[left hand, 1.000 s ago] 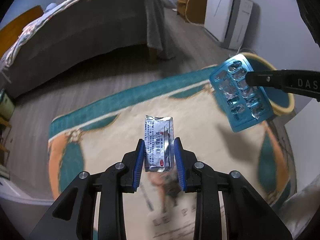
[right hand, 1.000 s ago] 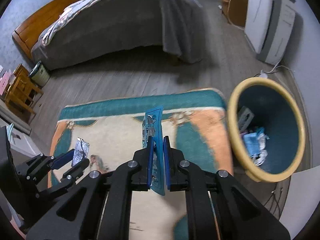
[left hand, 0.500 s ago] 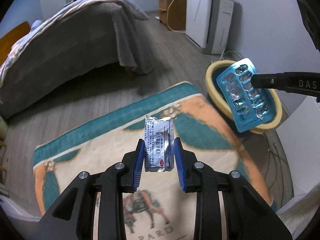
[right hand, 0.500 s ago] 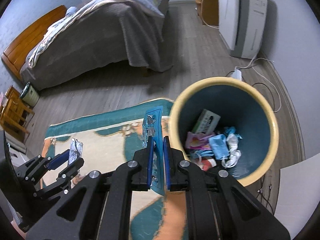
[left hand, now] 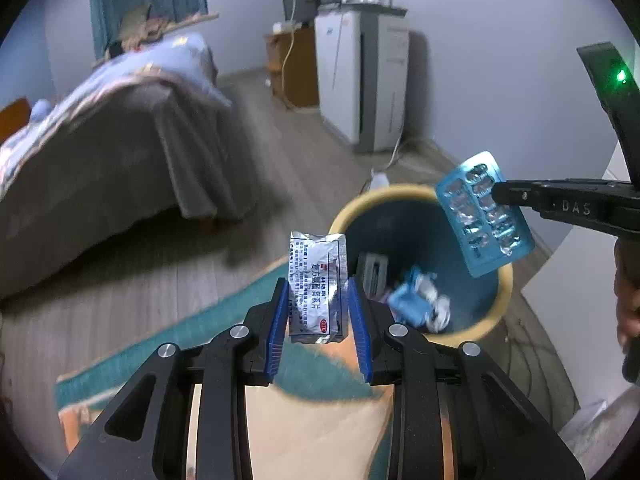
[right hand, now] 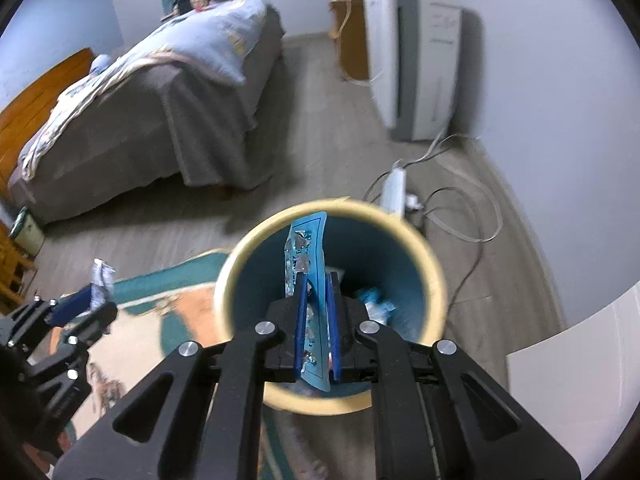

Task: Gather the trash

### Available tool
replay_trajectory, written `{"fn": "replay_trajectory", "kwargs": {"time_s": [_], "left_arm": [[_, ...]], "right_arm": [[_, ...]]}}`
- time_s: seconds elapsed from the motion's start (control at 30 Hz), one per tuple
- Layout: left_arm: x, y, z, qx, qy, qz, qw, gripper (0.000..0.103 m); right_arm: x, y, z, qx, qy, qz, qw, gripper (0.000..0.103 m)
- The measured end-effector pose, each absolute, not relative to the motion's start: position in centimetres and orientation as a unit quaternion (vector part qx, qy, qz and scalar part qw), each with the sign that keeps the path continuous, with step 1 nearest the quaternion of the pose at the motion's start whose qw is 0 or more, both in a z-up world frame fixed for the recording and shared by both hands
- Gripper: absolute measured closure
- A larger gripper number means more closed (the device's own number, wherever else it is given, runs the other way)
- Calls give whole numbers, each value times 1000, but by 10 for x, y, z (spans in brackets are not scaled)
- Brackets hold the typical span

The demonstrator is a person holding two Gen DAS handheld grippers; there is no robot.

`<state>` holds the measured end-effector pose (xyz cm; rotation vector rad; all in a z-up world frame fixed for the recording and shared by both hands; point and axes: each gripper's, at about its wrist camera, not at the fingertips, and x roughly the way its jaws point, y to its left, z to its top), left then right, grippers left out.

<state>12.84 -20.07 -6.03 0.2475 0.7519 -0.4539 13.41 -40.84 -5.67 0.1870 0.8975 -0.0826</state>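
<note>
At centre frame my left gripper (left hand: 318, 312) is clamped on one silver sachet (left hand: 317, 286), long axis upright, top edge pointing away from me. My right gripper (right hand: 316, 320) pinches one blue blister pack (right hand: 306, 264) edge-on, its long axis running up the frame, over the one yellow-rimmed bin (right hand: 240, 264), which holds several scraps.

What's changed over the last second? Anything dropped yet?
Both grippers have swung from over the rug to the bin. The right gripper now holds the blister pack over its mouth; the left gripper brings the foil sachet to its rim. Nothing released; both grips unchanged.
</note>
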Motion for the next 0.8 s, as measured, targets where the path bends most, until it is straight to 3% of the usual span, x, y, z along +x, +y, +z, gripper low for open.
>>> {"fn": "replay_trajectory", "kwargs": {"time_s": [0.37, 0.5, 0.6, 0.7, 0.77, 0.8], "left_arm": [[149, -271, -85, 132, 358, -274, 883, 71], [155, -283, -99, 147, 365, -283, 875, 60], [156, -282, -104, 146, 365, -282, 875, 42], [154, -277, -103, 142, 369, -279, 875, 40], [149, -268, -95, 134, 366, -273, 880, 27], [145, -264, -91, 131, 362, -268, 883, 15]], "right_arm": [[147, -436, -79, 106, 447, -35, 888, 94], [154, -435, -92, 117, 460, -22, 880, 91], [158, -434, -97, 117, 465, -24, 877, 78], [156, -437, -93, 126, 463, -26, 877, 78], [151, -439, -87, 129, 460, -31, 878, 75], [147, -440, -84, 130, 459, -34, 878, 64]]}}
